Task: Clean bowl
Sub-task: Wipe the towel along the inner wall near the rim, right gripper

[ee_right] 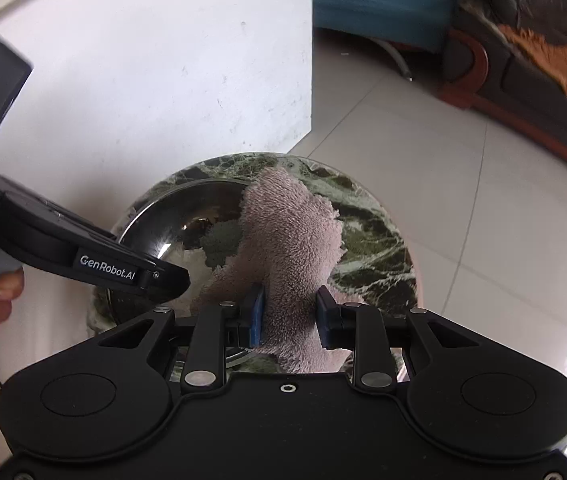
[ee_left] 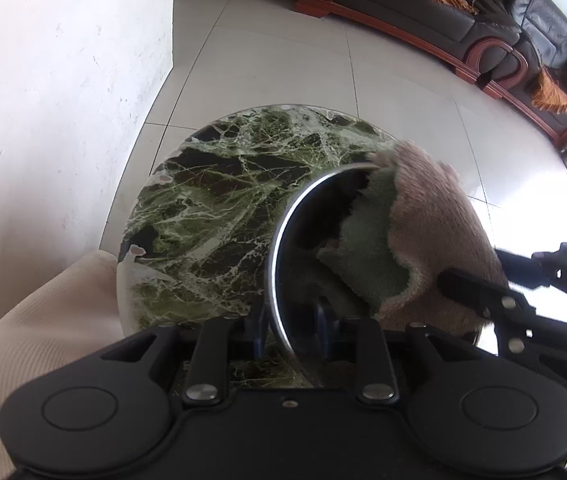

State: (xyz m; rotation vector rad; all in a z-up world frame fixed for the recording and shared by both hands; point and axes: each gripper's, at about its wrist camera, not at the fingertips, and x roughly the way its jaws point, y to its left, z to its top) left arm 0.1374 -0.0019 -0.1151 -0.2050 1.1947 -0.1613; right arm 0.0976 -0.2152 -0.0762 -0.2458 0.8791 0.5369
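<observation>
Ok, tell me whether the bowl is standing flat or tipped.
Tipped. The bowl stands on its rim on the table, opening sideways, with the cloth draped over it.

Your bowl [ee_right: 171, 232] and cloth [ee_right: 287, 248] fill the near half of the small round marble table [ee_left: 211, 184]; its far half is bare. A white wall [ee_right: 143, 80] blocks the left; open tiled floor [ee_right: 463, 200] lies right and far.

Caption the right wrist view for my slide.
Right hand-held gripper clamps a pink cloth draped into a steel bowl on a marble table.
</observation>
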